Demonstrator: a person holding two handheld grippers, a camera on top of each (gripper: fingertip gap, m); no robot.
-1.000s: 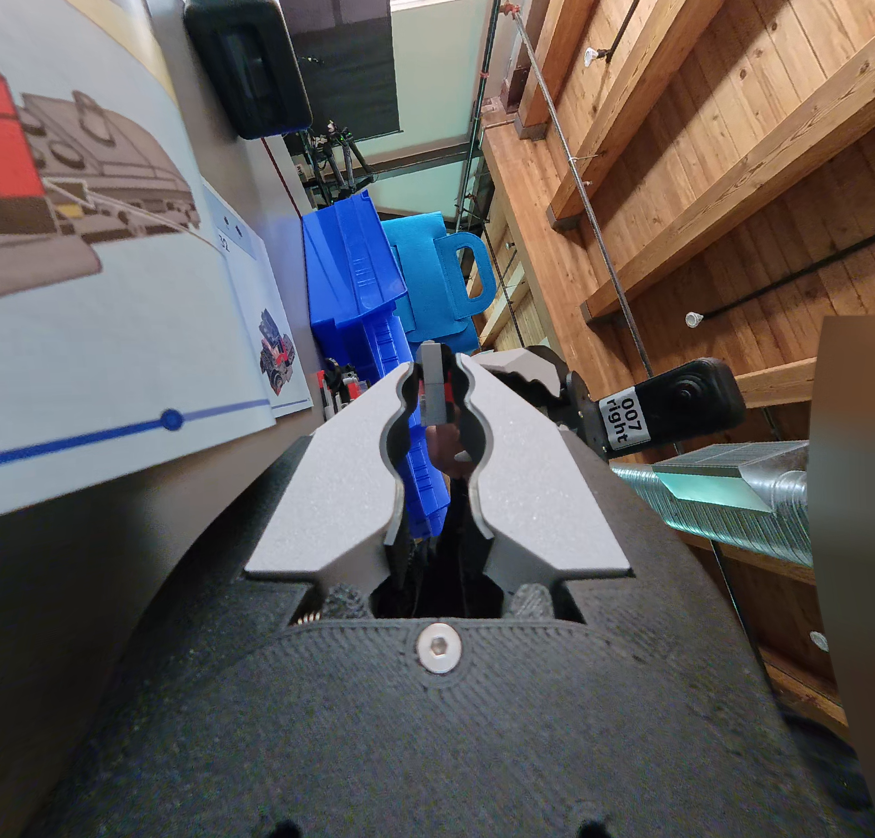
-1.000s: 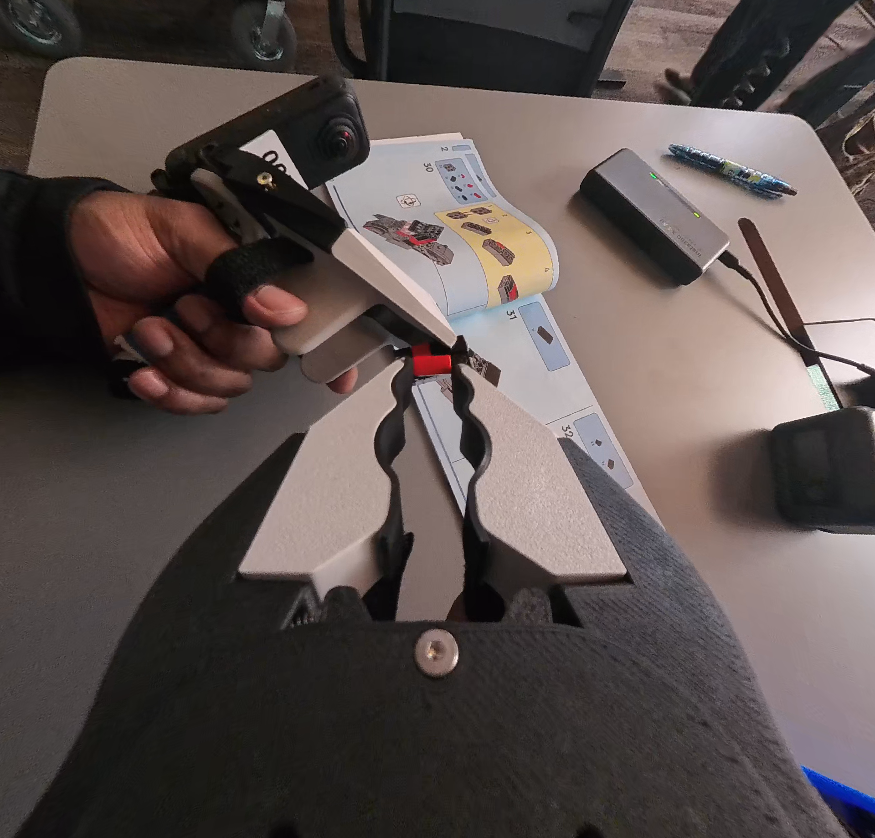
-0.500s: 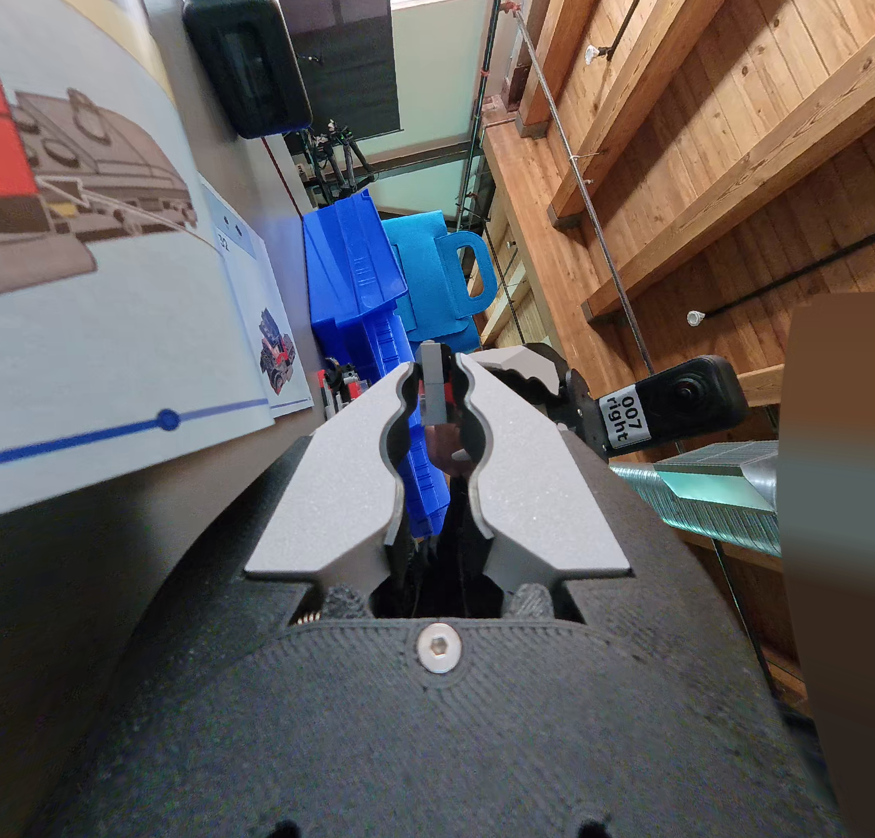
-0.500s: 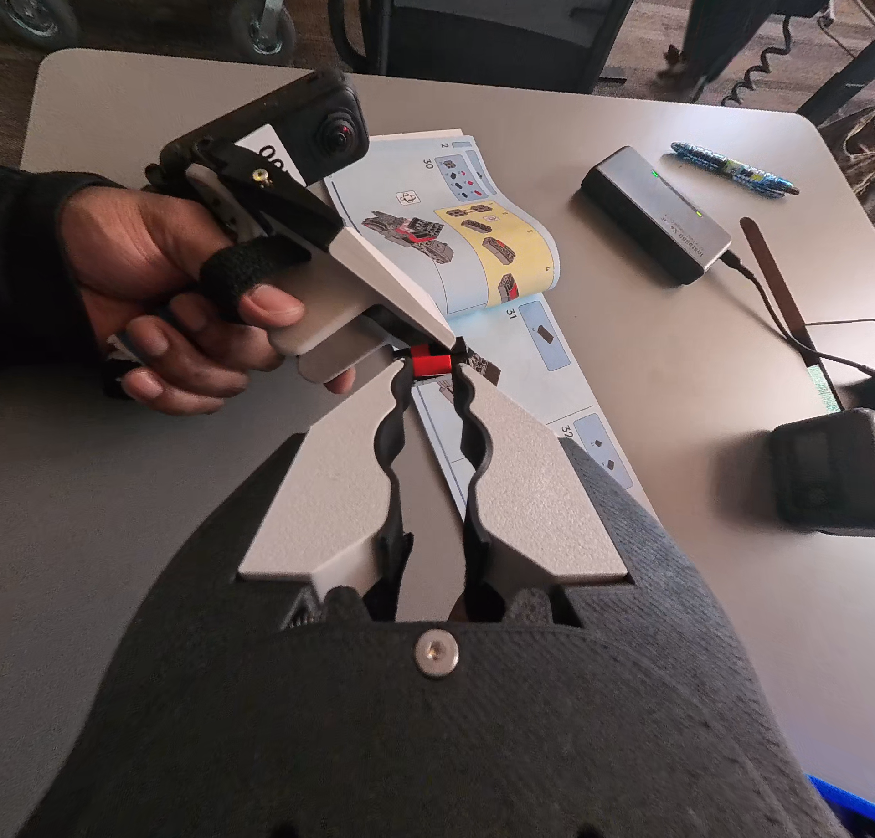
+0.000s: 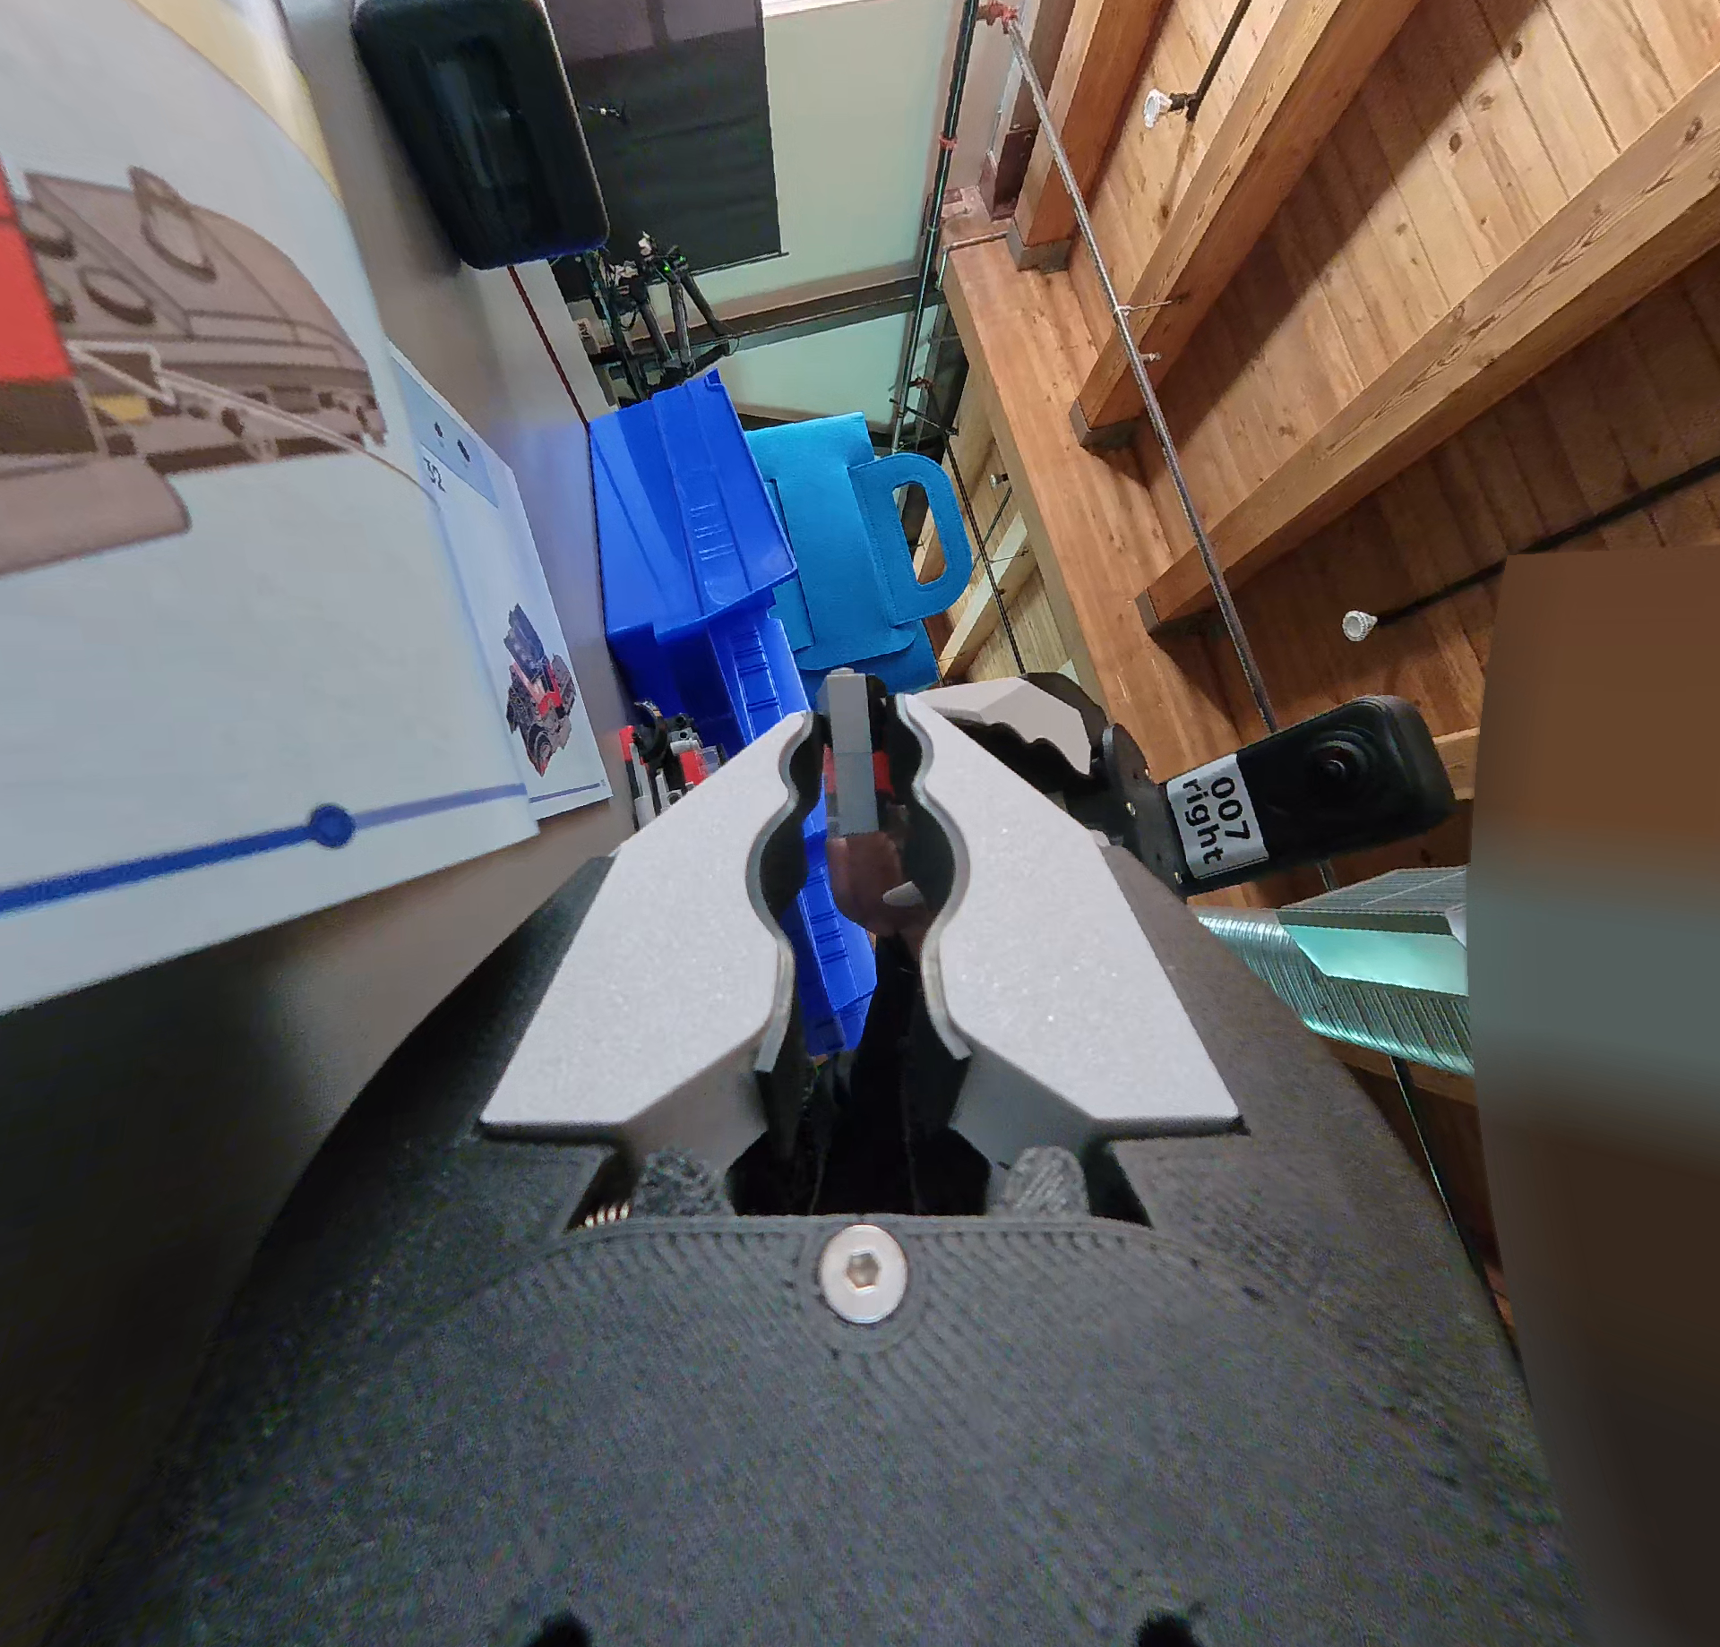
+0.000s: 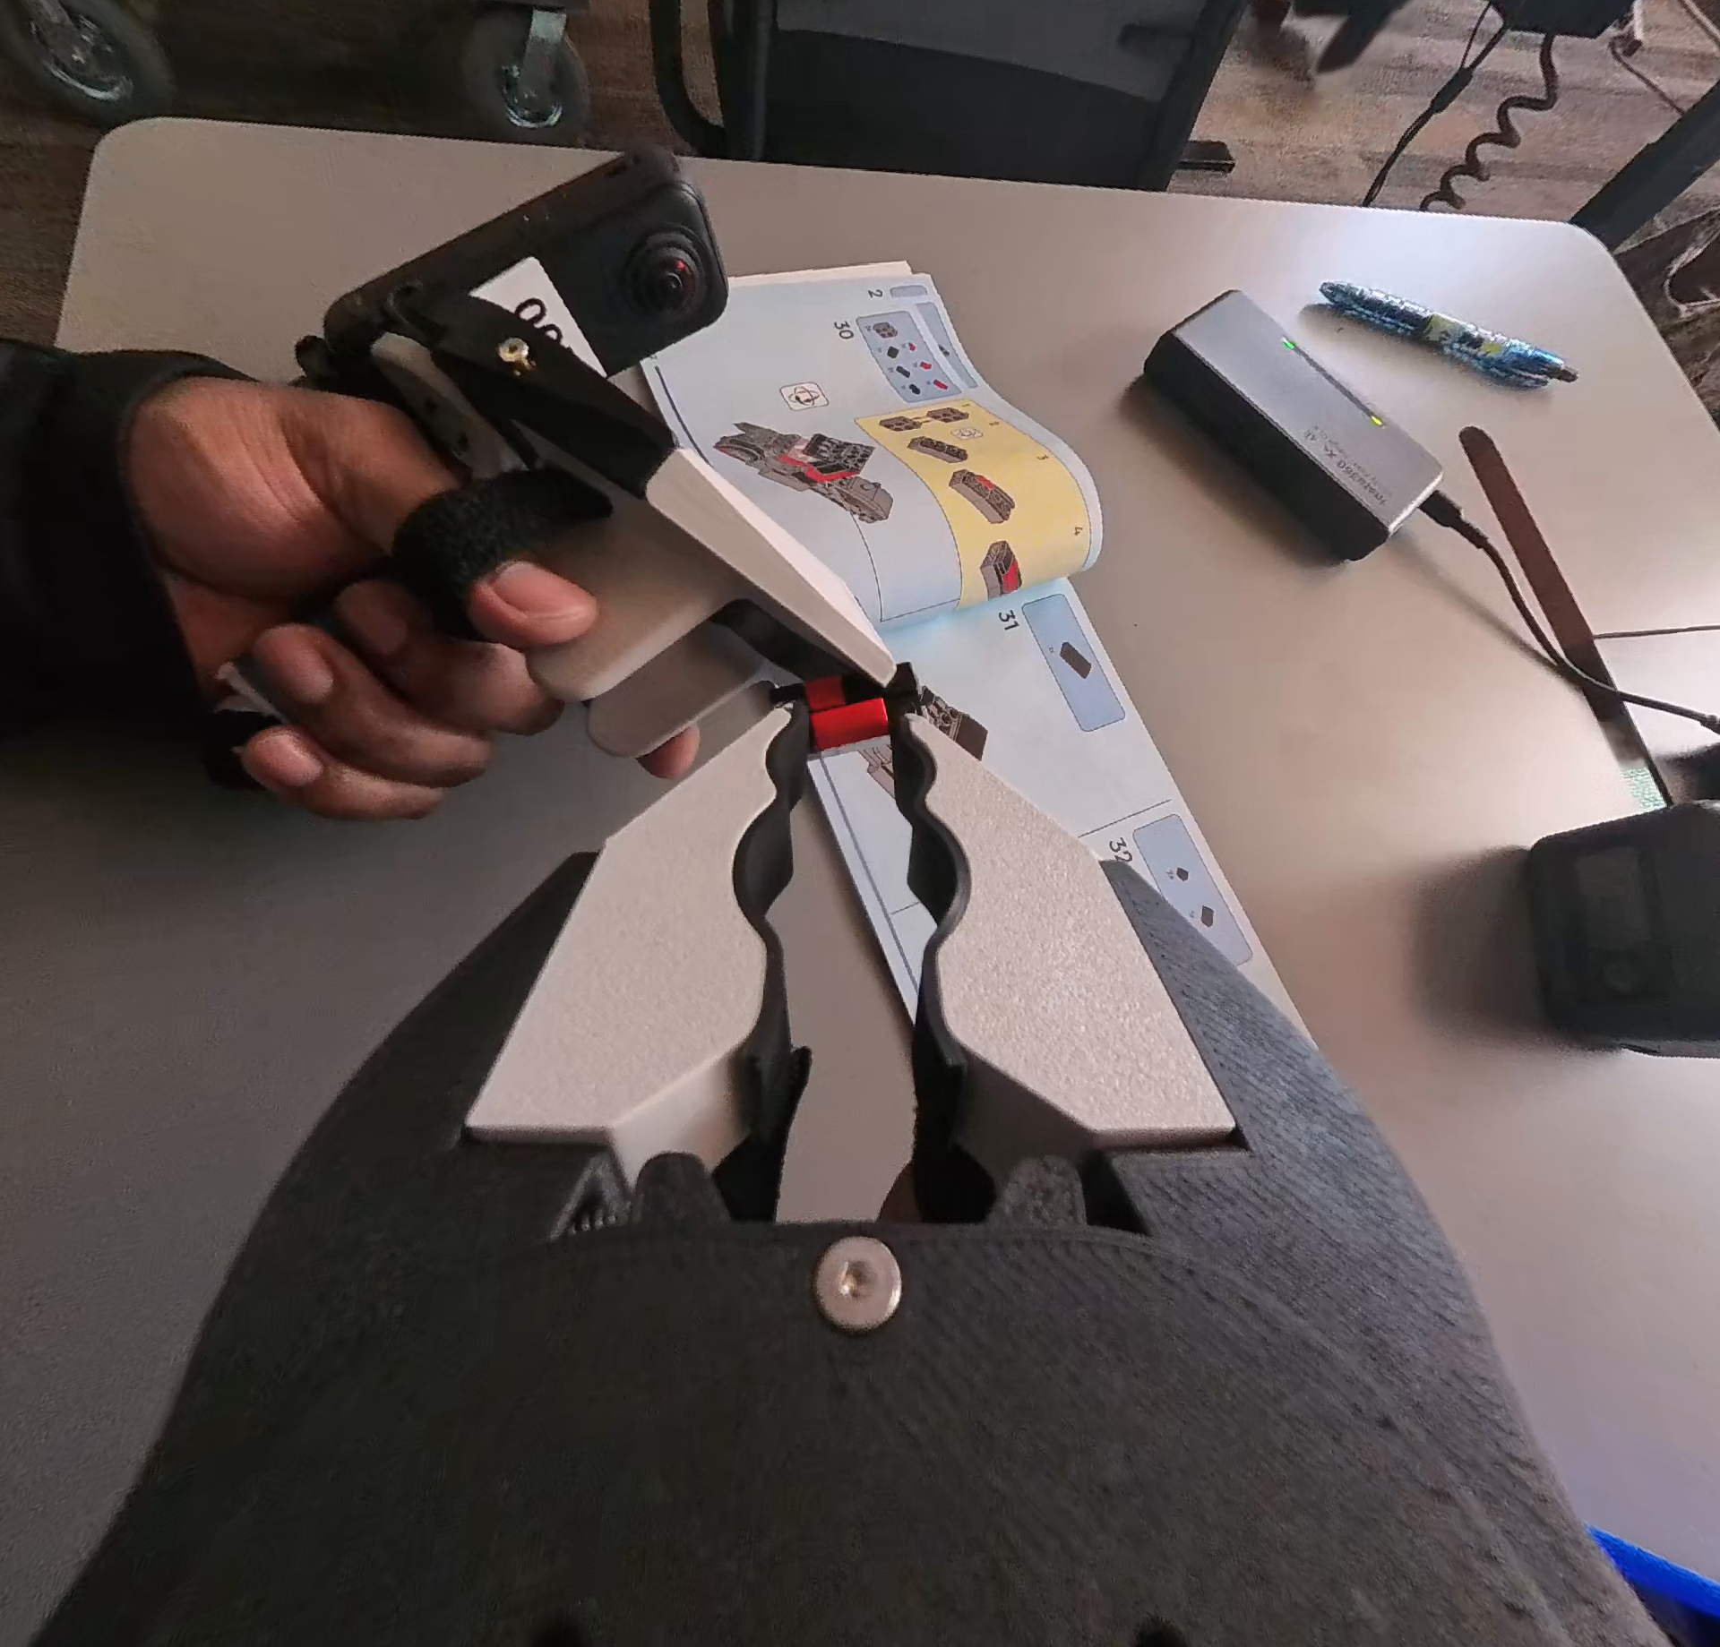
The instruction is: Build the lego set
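In the left wrist view, my left gripper [image 5: 852,732] is shut on a small grey lego piece [image 5: 849,774] held upright in the air. Red shows just behind the grey piece. In the right wrist view, my right gripper [image 6: 845,718] is shut on a red brick [image 6: 845,725]. The left gripper [image 6: 884,672], held by a hand [image 6: 307,579], meets it tip to tip, so the red brick touches the piece in the left jaws. The right gripper [image 5: 1005,718] also shows just behind the left fingertips. The join itself is hidden.
An open instruction booklet [image 6: 940,486] lies on the grey table [image 6: 279,904] under both grippers. A grey box with a cable [image 6: 1294,421], a blue pen [image 6: 1447,346], a brown stick [image 6: 1536,560] and a black device [image 6: 1629,923] lie to the right. Blue bins [image 5: 689,579] and loose lego parts [image 5: 661,756] are further along the table. My two grippers' fingertips are within a few centimetres of each other.
Both grippers stay shut and pressed tip to tip. The pair has drifted only very slightly over the booklet.
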